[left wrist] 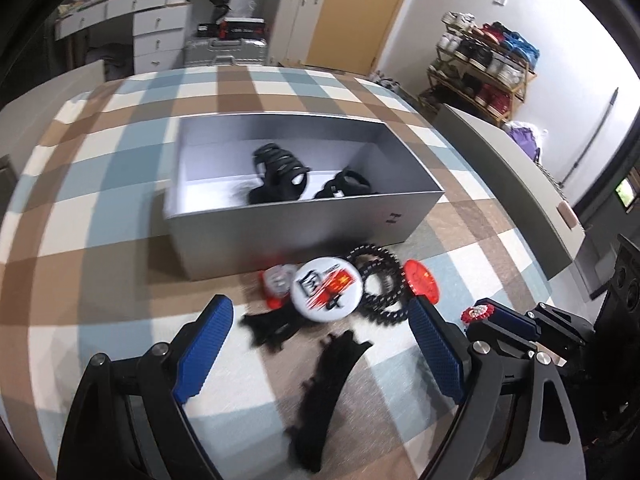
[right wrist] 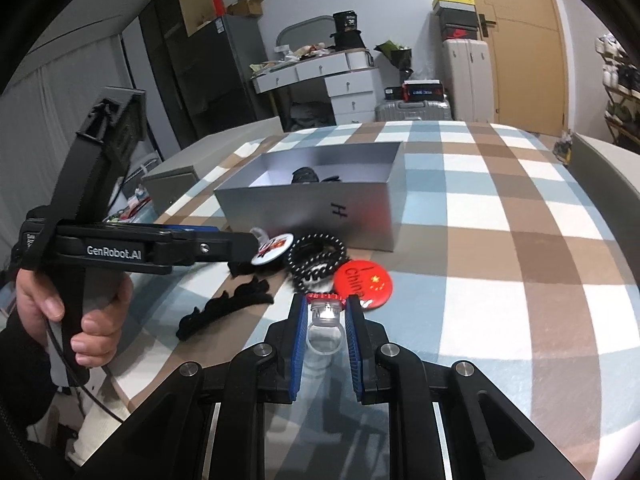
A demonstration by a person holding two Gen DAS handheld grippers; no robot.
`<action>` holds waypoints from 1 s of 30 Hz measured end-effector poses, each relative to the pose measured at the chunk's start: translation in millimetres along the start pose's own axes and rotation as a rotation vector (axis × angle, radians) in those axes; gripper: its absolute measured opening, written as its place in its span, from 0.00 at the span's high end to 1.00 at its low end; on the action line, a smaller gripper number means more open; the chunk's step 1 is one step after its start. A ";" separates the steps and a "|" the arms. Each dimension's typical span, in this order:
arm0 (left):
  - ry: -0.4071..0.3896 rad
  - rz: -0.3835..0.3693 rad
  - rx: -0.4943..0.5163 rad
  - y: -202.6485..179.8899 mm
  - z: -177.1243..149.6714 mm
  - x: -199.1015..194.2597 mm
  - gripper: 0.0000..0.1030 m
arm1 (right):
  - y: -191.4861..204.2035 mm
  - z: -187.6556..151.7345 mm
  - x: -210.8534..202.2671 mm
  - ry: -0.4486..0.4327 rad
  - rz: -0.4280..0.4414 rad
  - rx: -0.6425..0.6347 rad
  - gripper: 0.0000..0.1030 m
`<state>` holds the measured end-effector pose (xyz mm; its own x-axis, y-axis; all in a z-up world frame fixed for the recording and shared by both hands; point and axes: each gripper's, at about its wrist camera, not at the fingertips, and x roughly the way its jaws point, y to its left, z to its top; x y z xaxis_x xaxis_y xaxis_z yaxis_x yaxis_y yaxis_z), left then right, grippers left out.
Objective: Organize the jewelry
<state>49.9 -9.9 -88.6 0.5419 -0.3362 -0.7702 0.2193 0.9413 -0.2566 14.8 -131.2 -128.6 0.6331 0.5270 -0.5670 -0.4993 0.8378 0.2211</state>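
A silver box point(left wrist: 280, 236) stands on the checked cloth and holds black hair clips point(left wrist: 280, 172). In front of it lie a white badge point(left wrist: 327, 288), a black bead bracelet point(left wrist: 380, 284), a red badge point(left wrist: 420, 282) and black hair clips point(left wrist: 324, 392). My left gripper point(left wrist: 320, 344) is open above these items. My right gripper point(right wrist: 325, 312) is shut on a clear ring with a red flower top point(right wrist: 325, 312); the ring also shows in the left wrist view point(left wrist: 478, 314). The box point(right wrist: 308, 208), bracelet point(right wrist: 318, 258) and red badge point(right wrist: 362, 282) lie beyond it.
The cloth point(right wrist: 500, 240) covers a bed-sized surface. A grey ledge point(left wrist: 520, 184) runs along its right side. A small red-and-white badge point(left wrist: 276, 282) lies next to the white one. Drawers, suitcases and a shoe rack stand far behind.
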 end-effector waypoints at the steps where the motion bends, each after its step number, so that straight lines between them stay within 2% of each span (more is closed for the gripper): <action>1: 0.006 -0.001 0.005 -0.8 1.7 1.7 0.16 | -1.8 1.2 -0.7 -0.005 0.002 0.003 0.83; 2: 0.012 0.002 0.011 -1.8 3.1 3.4 0.20 | -3.5 2.1 -1.4 -0.010 0.007 0.009 0.82; 4: 0.018 -0.011 0.031 -5.1 5.6 4.5 0.36 | -5.6 2.4 -3.2 -0.019 0.013 0.021 0.82; 5: 0.029 -0.014 0.043 -6.7 6.9 5.7 0.38 | -6.6 2.8 -3.5 -0.020 0.014 0.024 0.82; 7: 0.053 -0.021 0.062 -9.8 8.4 9.5 0.39 | -8.0 2.3 -4.7 -0.023 0.019 0.025 0.82; 11: 0.094 -0.027 0.082 -12.6 10.5 17.2 0.46 | -8.6 2.1 -6.2 -0.028 0.014 0.014 0.82; 21: 0.109 -0.022 0.100 -16.9 13.3 18.2 0.46 | -8.3 3.7 -9.1 -0.044 0.035 0.003 0.82; 26: 0.118 -0.031 0.094 -11.3 10.5 19.6 0.63 | -8.5 4.1 -9.1 -0.047 0.041 0.006 0.82; 30: 0.100 -0.004 0.129 -14.6 8.6 14.3 0.65 | -8.1 3.9 -9.6 -0.045 0.040 0.005 0.82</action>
<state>61.4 -28.7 -90.9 0.4590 -0.3289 -0.8253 0.3267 0.9264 -0.1875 15.0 -142.5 -121.9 0.6387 0.5655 -0.5218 -0.5217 0.8167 0.2465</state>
